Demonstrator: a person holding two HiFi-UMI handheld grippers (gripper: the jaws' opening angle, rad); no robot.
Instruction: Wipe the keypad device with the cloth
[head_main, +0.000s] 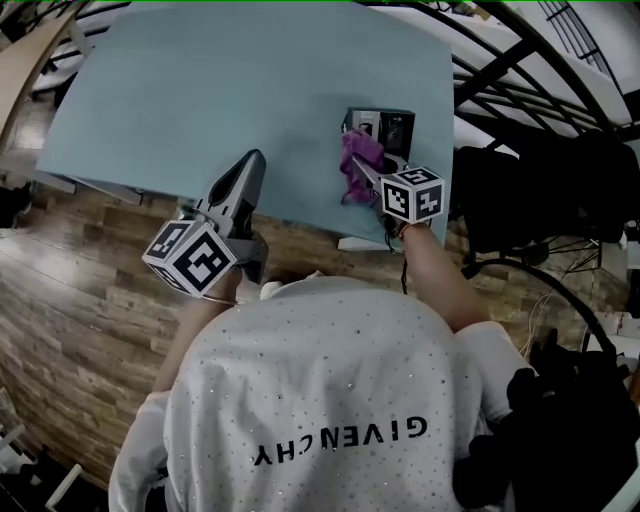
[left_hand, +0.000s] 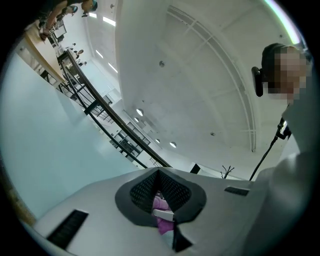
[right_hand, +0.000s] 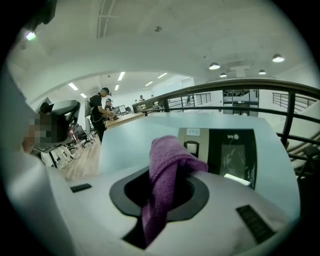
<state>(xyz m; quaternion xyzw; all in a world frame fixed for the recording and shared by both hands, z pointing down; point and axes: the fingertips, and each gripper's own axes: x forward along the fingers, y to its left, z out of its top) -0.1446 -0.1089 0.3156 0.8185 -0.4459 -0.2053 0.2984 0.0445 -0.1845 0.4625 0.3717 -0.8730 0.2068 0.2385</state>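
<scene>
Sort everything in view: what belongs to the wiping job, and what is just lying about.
For the job:
- keypad device, lying on the table
- purple cloth, clamped in the right tongs right at the device

Not in use:
- left tongs, shut, well clear of the device
- railing beyond the table
- wooden floor

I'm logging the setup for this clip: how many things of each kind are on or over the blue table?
grippers: 2, the left gripper and the right gripper
purple cloth: 1
keypad device: 1
total: 4
</scene>
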